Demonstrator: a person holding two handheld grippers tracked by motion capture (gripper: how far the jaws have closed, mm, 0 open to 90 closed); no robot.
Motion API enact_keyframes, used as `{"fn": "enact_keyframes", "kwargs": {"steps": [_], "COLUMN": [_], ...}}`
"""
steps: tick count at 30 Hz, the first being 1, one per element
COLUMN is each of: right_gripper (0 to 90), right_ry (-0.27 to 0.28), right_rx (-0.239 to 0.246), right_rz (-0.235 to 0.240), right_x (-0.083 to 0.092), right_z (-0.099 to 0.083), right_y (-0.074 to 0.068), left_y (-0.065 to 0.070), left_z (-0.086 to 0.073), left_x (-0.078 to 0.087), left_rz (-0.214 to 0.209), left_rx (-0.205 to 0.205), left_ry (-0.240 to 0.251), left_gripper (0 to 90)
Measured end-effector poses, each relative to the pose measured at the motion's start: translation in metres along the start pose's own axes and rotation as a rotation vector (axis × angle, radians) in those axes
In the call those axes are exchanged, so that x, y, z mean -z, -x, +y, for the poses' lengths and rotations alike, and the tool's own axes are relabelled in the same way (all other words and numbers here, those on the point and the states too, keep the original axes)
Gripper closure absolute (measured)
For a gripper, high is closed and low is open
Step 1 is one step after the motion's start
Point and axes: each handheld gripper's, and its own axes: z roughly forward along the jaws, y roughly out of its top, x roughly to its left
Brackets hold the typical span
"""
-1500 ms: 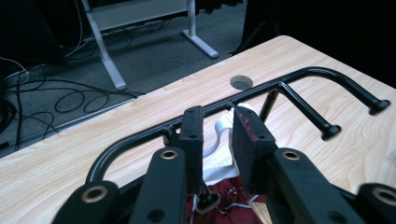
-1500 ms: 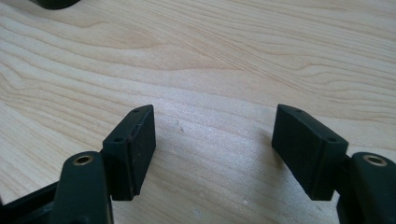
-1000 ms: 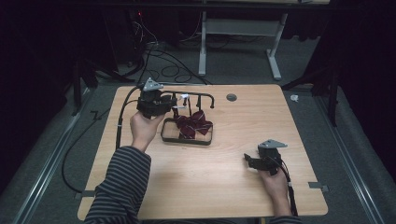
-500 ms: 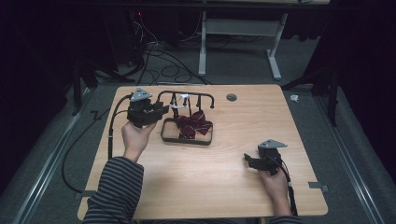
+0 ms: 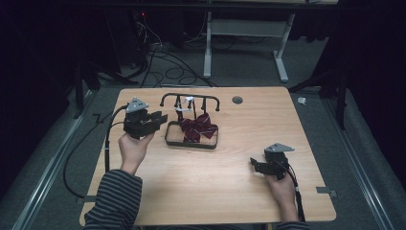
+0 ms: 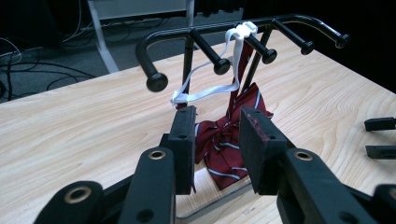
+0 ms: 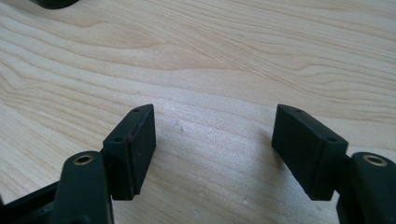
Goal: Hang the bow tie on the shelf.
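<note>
A maroon bow tie with pale stripes [image 5: 198, 128] [image 6: 229, 140] hangs by a white strap [image 6: 205, 91] from a black peg rack [image 5: 191, 97] [image 6: 205, 37], low over the rack's tray base [image 5: 191, 143]. My left gripper [image 5: 160, 117] [image 6: 217, 121] is held just left of the rack, pointing at it. Its jaws are open and nothing is between them; the bow tie lies beyond the tips. My right gripper [image 5: 253, 165] [image 7: 215, 126] rests near the table's front right, open over bare wood.
The wooden table [image 5: 225, 191] has a small round grommet [image 5: 237, 100] at the back. Cables trail off the left edge from the left gripper. A desk frame and floor cables lie beyond the far edge.
My left gripper has drawn back to the left and a little toward the person, away from the rack. The right gripper has stayed still.
</note>
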Motion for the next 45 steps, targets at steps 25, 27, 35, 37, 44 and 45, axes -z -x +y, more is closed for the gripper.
{"fn": "enact_keyframes", "kwargs": {"steps": [25, 27, 35, 37, 44, 45], "right_gripper": [32.0, 31.9, 32.0, 32.0, 32.0, 32.0], "right_ry": [0.000, 0.000, 0.000, 0.000, 0.000, 0.000], "right_rx": [0.000, 0.000, 0.000, -0.001, 0.000, 0.000], "right_rz": [0.000, 0.000, 0.000, 0.000, -0.001, -0.001], "right_x": [0.000, 0.000, 0.000, 0.000, 0.000, 0.000], "right_z": [0.000, 0.000, 0.000, 0.000, 0.000, 0.000], "right_y": [0.000, 0.000, 0.000, 0.000, 0.000, 0.000], "left_y": [-0.006, -0.008, -0.013, -0.014, -0.017, -0.017], "left_z": [-0.043, -0.048, -0.072, -0.078, -0.096, -0.098], "left_x": [0.009, 0.009, 0.009, 0.009, 0.007, 0.006], "left_rz": [0.013, 0.015, 0.020, 0.023, 0.025, 0.024], "left_rx": [0.056, 0.063, 0.091, 0.099, 0.137, 0.139], "left_ry": [-0.020, -0.022, -0.046, -0.052, -0.073, -0.076], "left_gripper": [67.1, 67.1, 66.7, 66.5, 66.5, 66.5]}}
